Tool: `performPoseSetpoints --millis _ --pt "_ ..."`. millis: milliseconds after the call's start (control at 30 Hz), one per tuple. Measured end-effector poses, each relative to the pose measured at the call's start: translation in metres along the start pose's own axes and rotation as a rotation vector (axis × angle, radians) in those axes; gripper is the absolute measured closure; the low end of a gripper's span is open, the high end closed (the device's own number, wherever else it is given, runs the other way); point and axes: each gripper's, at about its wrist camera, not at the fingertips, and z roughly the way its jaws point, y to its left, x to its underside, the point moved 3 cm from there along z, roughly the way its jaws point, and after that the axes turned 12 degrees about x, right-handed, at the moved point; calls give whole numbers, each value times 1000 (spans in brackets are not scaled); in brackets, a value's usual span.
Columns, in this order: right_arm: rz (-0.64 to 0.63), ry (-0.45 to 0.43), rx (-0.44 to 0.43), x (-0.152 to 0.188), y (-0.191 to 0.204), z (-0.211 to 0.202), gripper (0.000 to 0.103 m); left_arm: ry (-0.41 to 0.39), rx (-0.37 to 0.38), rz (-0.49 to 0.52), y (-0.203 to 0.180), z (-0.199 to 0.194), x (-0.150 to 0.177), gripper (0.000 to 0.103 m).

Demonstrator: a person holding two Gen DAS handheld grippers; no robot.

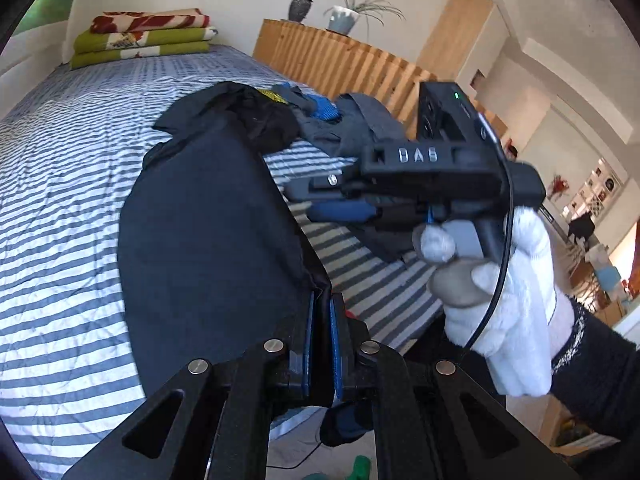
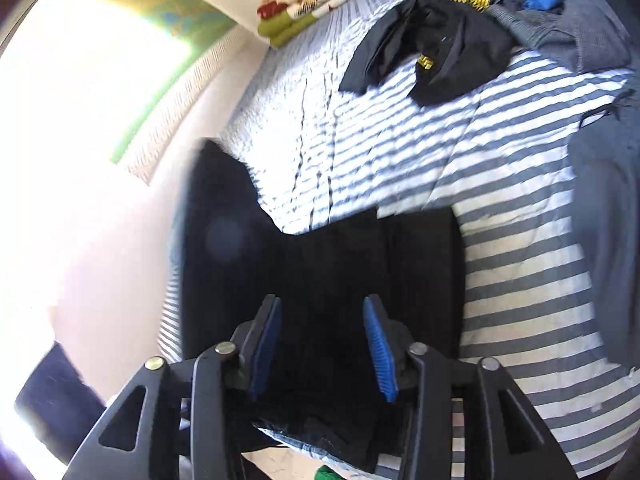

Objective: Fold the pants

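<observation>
The left claw (image 1: 322,336) is clenched on an edge of the dark navy pants (image 1: 208,232), its blue pads pressed together with fabric pinched between them. The right claw (image 2: 322,344) is released, pads spread apart, hovering over the dark cloth below it. In the left wrist view it (image 1: 320,200) hangs above the bed just beside the lifted pants, held in a white-gloved hand (image 1: 504,312).

The pants lie along the striped bedspread (image 1: 60,240), near the edge of the bed. Beyond them is a heap of other clothes (image 1: 304,120), and folded blankets (image 1: 144,36) sit at the far end.

To fold well, the free claw should probably take the matching edge level with the left one, so both lift together. Keeping the fabric taut and carrying it straight over should avoid a skewed crease.
</observation>
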Motion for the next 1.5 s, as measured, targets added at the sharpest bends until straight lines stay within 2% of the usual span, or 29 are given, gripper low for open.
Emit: performPoseSetpoints --millis 100,233,367,400,433,467,500,600,633,733,800,867,967,1067,1100,1167,1267,1333,1433,1500 --pt "26 3 -57 -11 -20 -6 58 51 26 1 -10 38 7 96" --pt "27 15 41 -18 -42 8 57 82 35 -14 -15 71 12 96" --pt "3 42 107 -22 -58 18 57 88 30 3 -19 82 11 96" --pt "-4 42 111 -23 -59 18 60 88 25 4 -20 84 13 95" --pt "-17 33 127 -25 -57 19 64 99 32 3 -23 86 13 90" --pt "-36 28 146 -27 -55 22 71 119 56 1 -23 85 13 82" --pt "-58 26 164 -27 -52 22 73 144 88 0 -23 81 13 81" --pt "-101 33 197 -32 -47 37 73 115 69 45 -25 47 14 73" --pt "-112 33 203 -33 -47 39 73 95 51 57 -20 31 15 70" --pt "-140 28 223 -32 -45 40 74 43 -63 41 18 -16 20 70" --pt "-159 22 238 -31 -42 40 76 17 -130 -23 53 -41 22 71" --pt "-180 20 261 -31 -40 40 77 -16 -150 -93 85 -58 23 73" --pt "-183 24 287 -33 -44 45 77 -8 -110 -118 109 -51 24 74" --pt "-142 21 290 -36 -52 35 77 71 -57 -94 99 -27 47 74" --pt "-133 15 280 -35 -53 27 77 90 -65 -67 95 -15 53 74" --pt "-137 -1 276 -29 -51 7 76 113 -77 -28 87 8 60 74" --pt "-178 -10 254 -5 -41 -24 75 129 -30 -59 86 36 68 75" --pt "-214 -25 251 14 -31 -37 75 136 -42 -29 83 44 71 75" --pt "-285 -17 279 37 -17 -33 75 147 -6 -31 80 37 64 75" --pt "-342 43 314 51 -13 -13 75 100 -2 -34 78 22 47 75"
